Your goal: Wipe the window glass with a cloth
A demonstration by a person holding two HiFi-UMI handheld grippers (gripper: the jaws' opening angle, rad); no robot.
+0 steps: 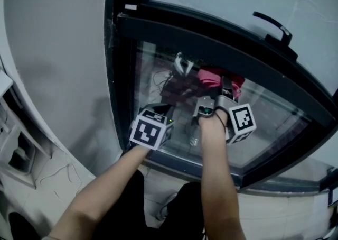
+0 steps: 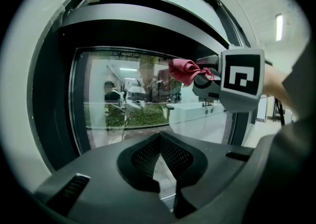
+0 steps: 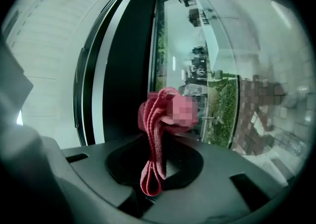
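A red cloth (image 1: 215,77) is bunched against the lower window glass (image 1: 269,122), with my right gripper (image 1: 222,90) shut on it. In the right gripper view the cloth (image 3: 165,114) is clamped between the jaws of the right gripper (image 3: 159,144), with a folded loop hanging toward the camera, right in front of the glass (image 3: 217,65). My left gripper (image 1: 160,110) hovers beside it to the left, close to the pane. Its jaws (image 2: 159,135) meet at the tips with nothing held. From there the cloth (image 2: 183,70) and the right gripper (image 2: 203,78) show at upper right.
A thick black frame (image 1: 211,35) surrounds the pane, with a black handle (image 1: 272,25) on the upper sash. A white wall (image 1: 58,59) stands to the left and a white unit (image 1: 16,149) at lower left. Tiled floor (image 1: 158,186) lies below the sill.
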